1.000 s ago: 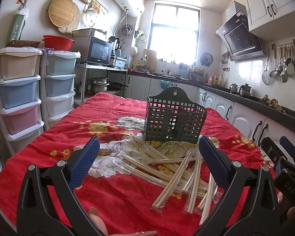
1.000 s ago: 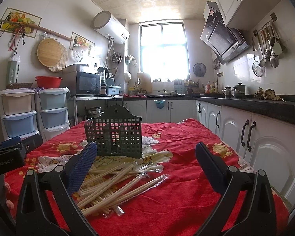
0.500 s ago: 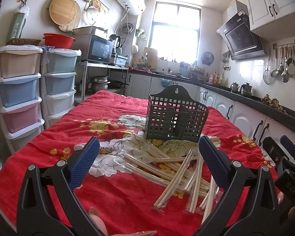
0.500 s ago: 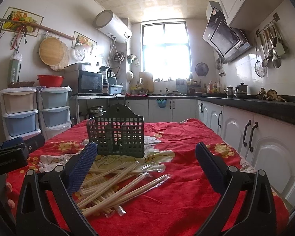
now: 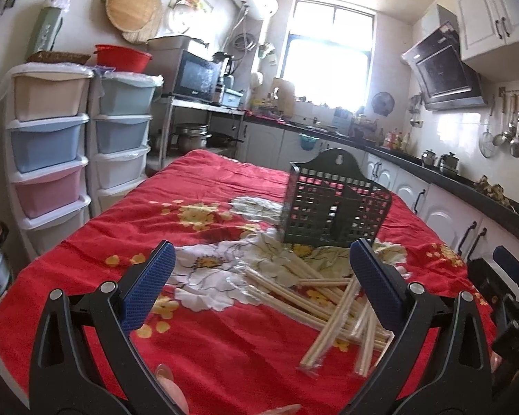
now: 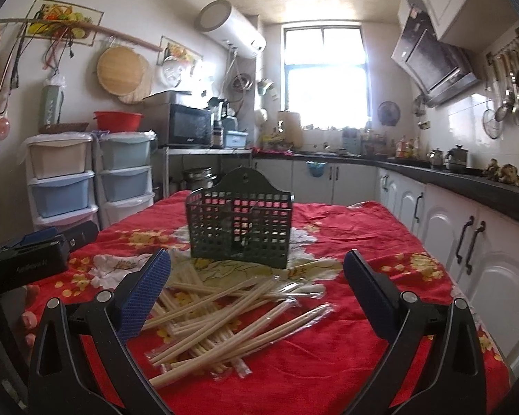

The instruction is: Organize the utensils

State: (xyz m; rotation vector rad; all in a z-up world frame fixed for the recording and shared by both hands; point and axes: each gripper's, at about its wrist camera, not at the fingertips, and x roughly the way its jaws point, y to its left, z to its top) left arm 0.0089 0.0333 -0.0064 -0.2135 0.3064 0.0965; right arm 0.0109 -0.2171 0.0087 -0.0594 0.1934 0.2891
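On the red flowered surface (image 5: 204, 346), seen from my left hand-held gripper (image 5: 259, 287), the heap of wrapped chopsticks (image 5: 328, 297) lies just below the right finger, with the dark slotted basket (image 5: 335, 204) standing upright beyond it. Both blue pads are spread wide and hold nothing. Compared with a second ago, this view has drifted left and tilted, so the heap now sits off to the right rather than between the fingers. From my right hand-held gripper (image 6: 256, 290), also spread and empty, the chopsticks (image 6: 231, 314) lie between the fingers and the basket (image 6: 238, 228) looms larger than before. I judge the right side is closing in for the first pick; nothing is in the basket yet.
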